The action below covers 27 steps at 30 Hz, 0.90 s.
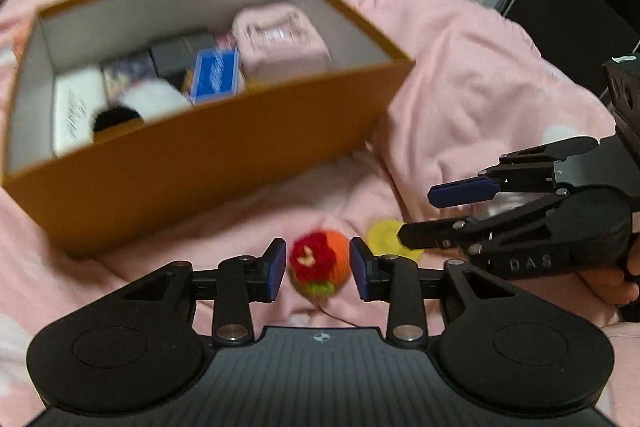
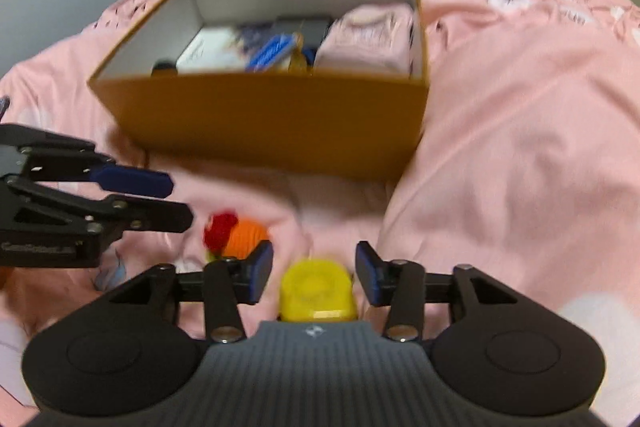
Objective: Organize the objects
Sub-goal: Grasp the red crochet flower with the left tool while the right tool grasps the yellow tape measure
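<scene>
A bed (image 1: 460,75) covered in a rumpled pink quilt filled both views, with an open orange box (image 1: 208,163) resting on it, already packed with small cartons, a pink pouch (image 1: 280,39) and a blue packet (image 1: 216,75). In front of the box, the left claw (image 1: 319,269) stood spread around a knitted orange ball (image 1: 320,263) with a red flower, its pads just clear of the yarn. Beside it, the right claw (image 2: 314,273) stood spread wider on either side of a yellow container (image 2: 316,291) lying on the quilt, pads not touching it.
</scene>
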### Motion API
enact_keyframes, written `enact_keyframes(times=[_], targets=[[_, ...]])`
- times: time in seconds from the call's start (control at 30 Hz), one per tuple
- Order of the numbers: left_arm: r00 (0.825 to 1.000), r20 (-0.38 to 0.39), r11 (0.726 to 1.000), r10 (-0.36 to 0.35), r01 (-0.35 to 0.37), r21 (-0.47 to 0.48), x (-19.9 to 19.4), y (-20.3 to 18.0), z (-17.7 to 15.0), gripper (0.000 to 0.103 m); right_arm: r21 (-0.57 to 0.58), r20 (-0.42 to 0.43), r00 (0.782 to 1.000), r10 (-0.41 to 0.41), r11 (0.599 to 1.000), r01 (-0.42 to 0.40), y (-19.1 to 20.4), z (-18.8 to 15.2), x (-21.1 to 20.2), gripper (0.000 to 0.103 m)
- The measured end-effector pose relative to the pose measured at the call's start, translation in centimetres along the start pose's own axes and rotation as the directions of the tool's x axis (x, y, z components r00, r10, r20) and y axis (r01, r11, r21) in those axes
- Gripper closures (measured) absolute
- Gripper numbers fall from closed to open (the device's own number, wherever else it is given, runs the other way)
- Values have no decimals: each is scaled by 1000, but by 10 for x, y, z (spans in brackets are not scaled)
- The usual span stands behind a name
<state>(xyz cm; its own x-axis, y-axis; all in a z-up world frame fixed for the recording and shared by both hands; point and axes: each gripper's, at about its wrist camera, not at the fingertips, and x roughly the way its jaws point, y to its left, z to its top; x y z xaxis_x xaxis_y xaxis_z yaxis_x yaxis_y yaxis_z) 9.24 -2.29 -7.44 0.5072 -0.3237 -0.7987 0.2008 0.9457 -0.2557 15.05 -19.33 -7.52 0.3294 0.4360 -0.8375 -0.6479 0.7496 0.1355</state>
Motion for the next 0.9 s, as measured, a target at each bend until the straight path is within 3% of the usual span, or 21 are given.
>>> enact_keyframes(times=[0.1, 0.2, 0.33, 0.5, 0.63, 0.9], targets=[[1000, -11, 999, -12, 12, -49, 11, 6, -6, 55, 17, -21, 999, -28, 999, 28, -4, -5, 7, 51], [1000, 4, 996, -21, 22, -87, 16, 9, -6, 53, 44, -30, 1000, 2, 999, 0, -9, -7, 10, 51], [999, -37, 991, -10, 5, -132, 30, 15, -5, 53, 44, -41, 999, 15, 999, -13, -8, -8, 13, 51], [997, -51, 980, -56, 45, -196, 42, 22, -6, 49, 62, -77, 997, 15, 998, -10, -11, -12, 22, 51], [994, -67, 976, -84, 68, -208, 49, 22, -7, 52, 63, -99, 994, 34, 998, -28, -10, -10, 28, 44], [992, -79, 974, -93, 74, -216, 56, 21, -5, 53, 72, -153, 988, 28, 997, -17, -14, -10, 47, 42]])
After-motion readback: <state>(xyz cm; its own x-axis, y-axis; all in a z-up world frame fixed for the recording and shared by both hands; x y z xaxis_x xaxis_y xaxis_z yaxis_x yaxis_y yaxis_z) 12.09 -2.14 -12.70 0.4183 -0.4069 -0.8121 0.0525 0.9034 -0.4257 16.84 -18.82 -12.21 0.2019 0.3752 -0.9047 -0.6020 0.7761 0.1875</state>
